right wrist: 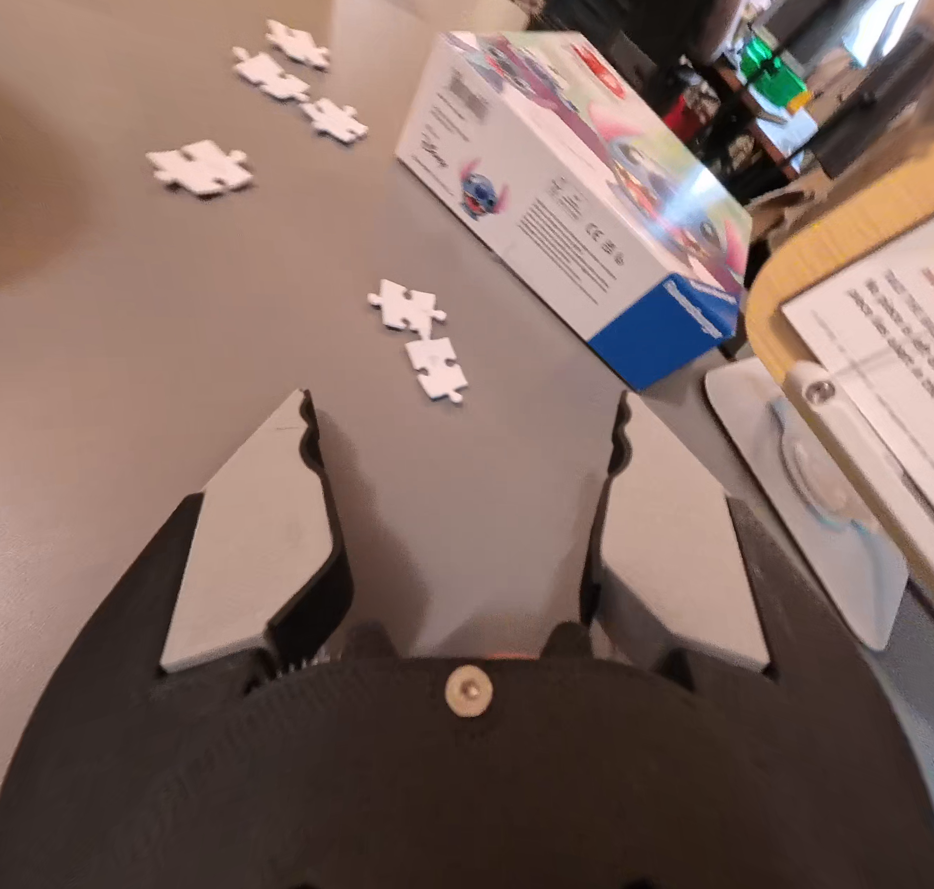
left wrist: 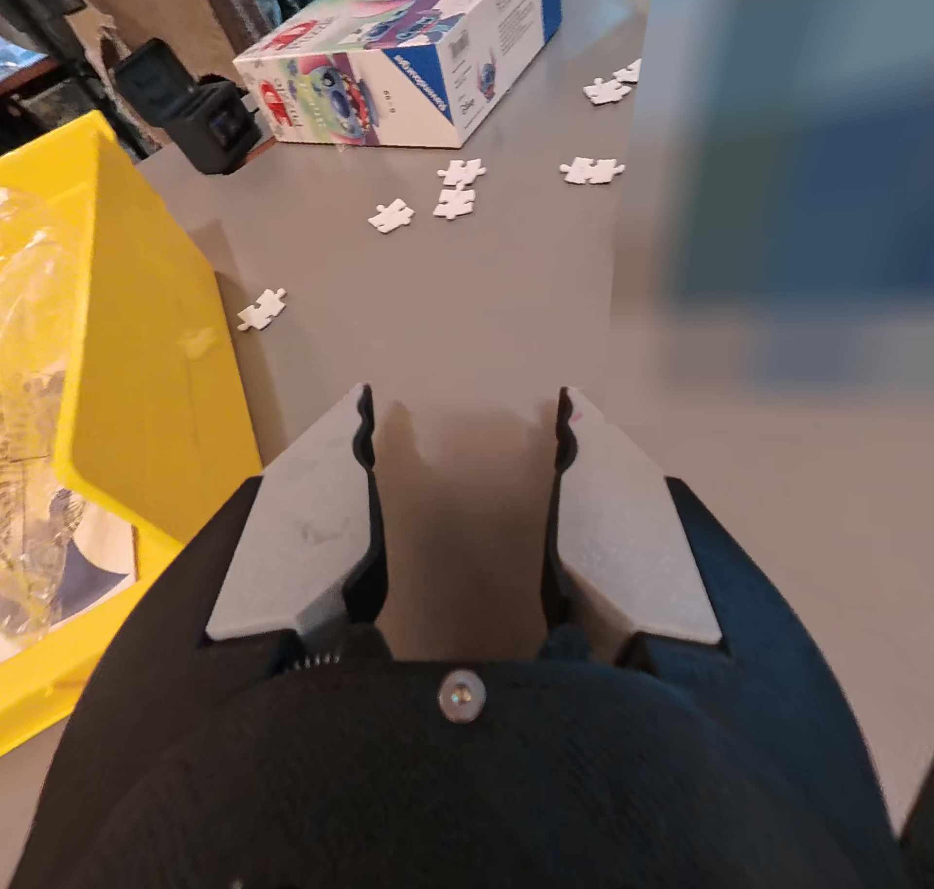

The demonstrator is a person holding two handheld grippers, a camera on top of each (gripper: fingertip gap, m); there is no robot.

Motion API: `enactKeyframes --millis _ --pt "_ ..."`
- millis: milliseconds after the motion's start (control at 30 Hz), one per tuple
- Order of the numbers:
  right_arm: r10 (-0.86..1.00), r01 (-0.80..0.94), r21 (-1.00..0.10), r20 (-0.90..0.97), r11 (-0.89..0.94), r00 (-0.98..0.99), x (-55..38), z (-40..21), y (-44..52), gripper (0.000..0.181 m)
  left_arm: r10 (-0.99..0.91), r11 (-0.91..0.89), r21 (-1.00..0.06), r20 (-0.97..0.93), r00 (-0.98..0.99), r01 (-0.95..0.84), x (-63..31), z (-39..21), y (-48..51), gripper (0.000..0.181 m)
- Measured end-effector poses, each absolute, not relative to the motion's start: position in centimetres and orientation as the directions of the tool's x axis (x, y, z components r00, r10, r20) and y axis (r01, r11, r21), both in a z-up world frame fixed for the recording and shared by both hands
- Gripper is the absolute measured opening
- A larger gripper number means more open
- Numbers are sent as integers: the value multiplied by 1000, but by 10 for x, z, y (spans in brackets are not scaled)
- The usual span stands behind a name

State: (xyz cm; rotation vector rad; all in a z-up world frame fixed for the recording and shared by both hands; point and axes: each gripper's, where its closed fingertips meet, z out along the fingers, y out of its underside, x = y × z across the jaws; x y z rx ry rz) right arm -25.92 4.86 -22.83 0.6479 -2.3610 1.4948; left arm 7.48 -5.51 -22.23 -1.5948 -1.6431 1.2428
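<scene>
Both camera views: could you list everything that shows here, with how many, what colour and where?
White cardboard puzzle pieces: at least six clusters, white side up, scattered on the table.
Colourful cardboard puzzle box: one, white, blue and cartoon-printed, lying flat at the far side.
Yellow plastic bin: one, left edge of the left view, holding a clear plastic bag.
Small black box-shaped device: one, left of the puzzle box.
White printed sheet in a tan frame: one, right edge of the right view.
Grey table: one, under everything.
Left gripper: black and grey, jaws apart, empty, above bare table.
Right gripper: same, empty, nearest two pieces.
</scene>
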Motion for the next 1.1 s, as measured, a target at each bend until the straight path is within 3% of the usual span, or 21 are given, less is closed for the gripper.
enactKeyframes --millis 200,233,367,467,1100 --pt "49 -233 -864 284 447 -958 -313 -220 50 124 885 -151 -853 -342 -317 500 80 -218 -77 68" --pt "52 -233 -870 283 435 -958 -312 -218 52 127 861 -150 -840 -370 -349 522 83 -220 -83 68" --pt "72 -203 -907 246 369 -967 -313 -207 59 102 746 -200 -761 -527 -408 617 90 -224 -100 58" --pt "64 -168 -918 203 358 -977 -313 -206 60 105 690 -250 -725 -598 -407 642 91 -222 -102 49" --pt "61 -170 -924 202 343 -977 -301 -203 72 109 644 -219 -775 -571 -509 592 105 -209 -106 44"
